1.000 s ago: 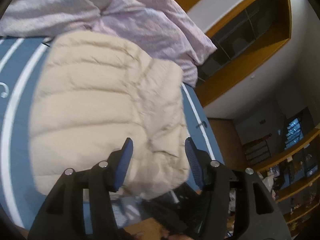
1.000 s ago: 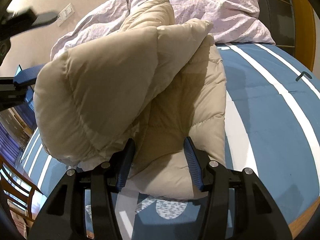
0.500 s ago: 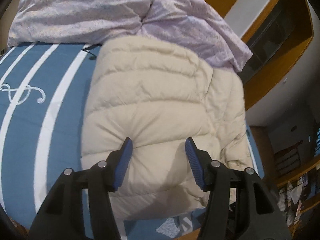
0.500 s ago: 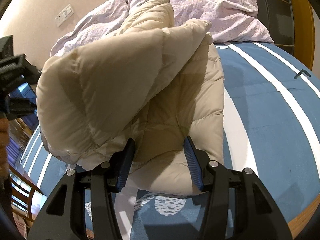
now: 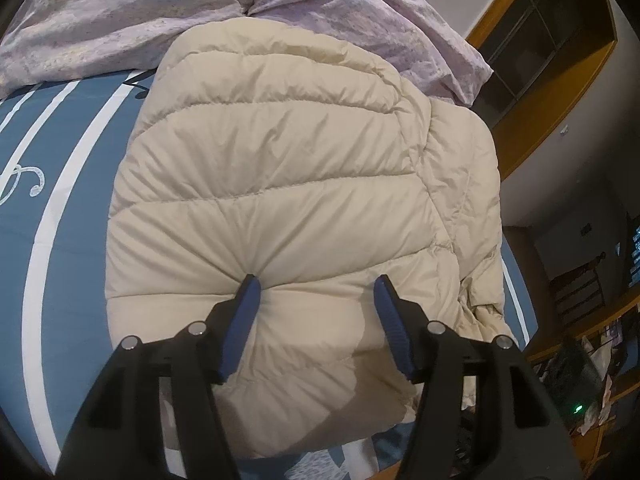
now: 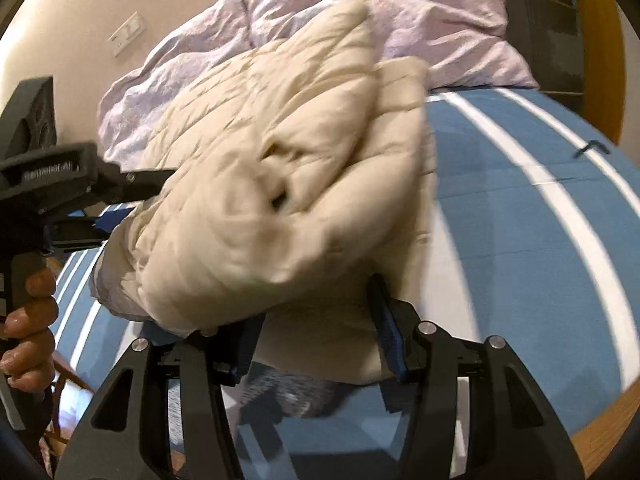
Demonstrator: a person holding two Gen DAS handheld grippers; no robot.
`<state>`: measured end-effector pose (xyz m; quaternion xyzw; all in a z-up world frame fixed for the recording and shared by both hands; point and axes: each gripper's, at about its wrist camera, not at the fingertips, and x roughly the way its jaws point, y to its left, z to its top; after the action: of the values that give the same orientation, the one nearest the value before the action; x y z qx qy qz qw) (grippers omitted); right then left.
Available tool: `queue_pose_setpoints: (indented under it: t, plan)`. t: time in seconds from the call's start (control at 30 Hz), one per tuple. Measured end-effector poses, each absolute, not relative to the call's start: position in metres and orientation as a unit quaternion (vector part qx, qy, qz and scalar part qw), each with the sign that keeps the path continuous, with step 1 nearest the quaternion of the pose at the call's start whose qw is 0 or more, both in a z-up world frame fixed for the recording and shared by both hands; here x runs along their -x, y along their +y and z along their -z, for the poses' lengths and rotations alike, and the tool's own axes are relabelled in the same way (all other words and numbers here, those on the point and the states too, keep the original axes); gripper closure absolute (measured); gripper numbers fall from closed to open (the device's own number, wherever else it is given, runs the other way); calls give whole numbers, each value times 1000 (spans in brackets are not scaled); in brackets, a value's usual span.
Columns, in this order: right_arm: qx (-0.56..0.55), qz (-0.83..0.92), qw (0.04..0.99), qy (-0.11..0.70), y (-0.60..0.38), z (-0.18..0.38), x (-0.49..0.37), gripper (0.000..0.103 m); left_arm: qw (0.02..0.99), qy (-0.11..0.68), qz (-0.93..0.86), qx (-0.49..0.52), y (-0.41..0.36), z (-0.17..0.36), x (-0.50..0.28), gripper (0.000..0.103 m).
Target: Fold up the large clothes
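Left gripper, jaws opening, presses a folded cream puffer jacket ahead; right gripper straddles its near edge, grip uncertain.

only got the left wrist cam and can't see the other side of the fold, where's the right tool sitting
Observer: The right tool is at the near edge of the beige puffer jacket, with the jacket's lower layer between its fingers. The right wrist view is blurred, so I cannot tell whether it pinches.
Operator: looks flat from here, is it
Observer: No. In the right wrist view the folded-over top layer puffs up well above the lower one, and its near edge hangs over one of that tool's fingers.
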<state>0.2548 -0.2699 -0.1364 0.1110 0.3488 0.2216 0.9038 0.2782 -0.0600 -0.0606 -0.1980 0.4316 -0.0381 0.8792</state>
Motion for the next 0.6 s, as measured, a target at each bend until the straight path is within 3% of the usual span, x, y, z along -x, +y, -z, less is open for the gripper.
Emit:
queue_pose_setpoints:
  t: [0.17, 0.27, 0.43, 0.6]
  plan:
    - [-144, -157, 915, 342, -316, 126, -260, 52, 880, 432, 39, 191, -62, 62, -280, 43]
    - [-163, -154, 918, 327, -329, 110, -262, 59, 884, 431, 38, 180, -66, 63, -281, 40]
    - [-141, -203, 923, 295, -304, 75, -260, 62, 890, 428, 32, 153, -74, 63, -280, 39]
    - [-92, -234, 919, 304, -266, 76, -262, 66, 891, 429, 34, 147, -74, 63, -280, 39]
